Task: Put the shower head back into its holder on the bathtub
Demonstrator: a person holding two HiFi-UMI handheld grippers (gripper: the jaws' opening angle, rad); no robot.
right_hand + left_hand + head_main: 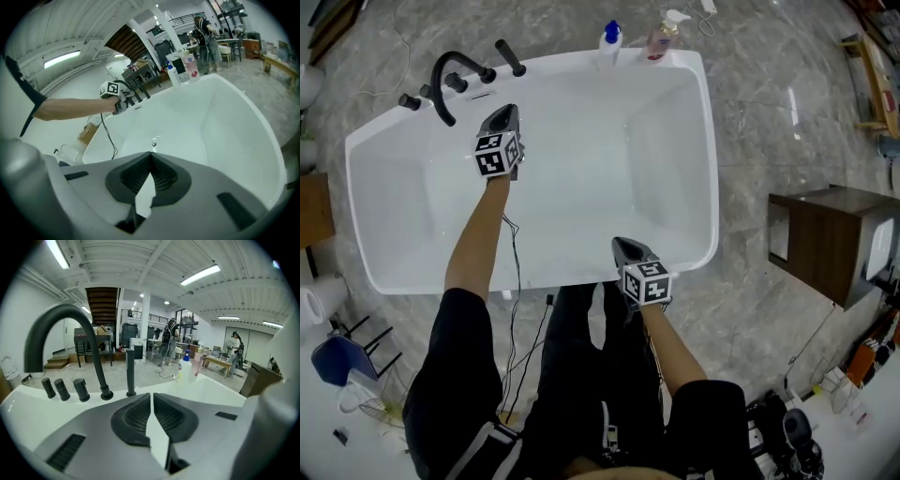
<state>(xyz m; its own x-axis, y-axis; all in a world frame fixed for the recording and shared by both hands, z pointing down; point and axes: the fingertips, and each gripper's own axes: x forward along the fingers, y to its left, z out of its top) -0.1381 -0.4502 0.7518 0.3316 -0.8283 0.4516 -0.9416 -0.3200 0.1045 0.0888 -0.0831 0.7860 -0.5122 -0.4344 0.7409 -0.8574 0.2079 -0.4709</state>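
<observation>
Find the shower head (510, 58) as a slim black rod on the bathtub (711, 169) rim at its far-left corner, just right of the arched spout (442, 80). Judge it already seated, though too small in the head view to confirm. Check the shower head (130, 373) in the left gripper view instead: upright, foot down in the holder (131, 393) on the bathtub rim.

Treat the step in hand as clearing off after the release. Note the left gripper (151, 401), above the bathtub's basin just inside that far-left corner, pressed fully closed with nothing between its pads. Draw it back toward the bathtub's near side in a straight line, well away from rod and spout alike — no sideways sweep, for fear of knocking the rod out of its socket.

Leave the right gripper (150, 159) where it hangs over the bathtub's near rim, likewise closed flat and empty. Look once more for lean or wobble at the far-left corner — then call it done.
</observation>
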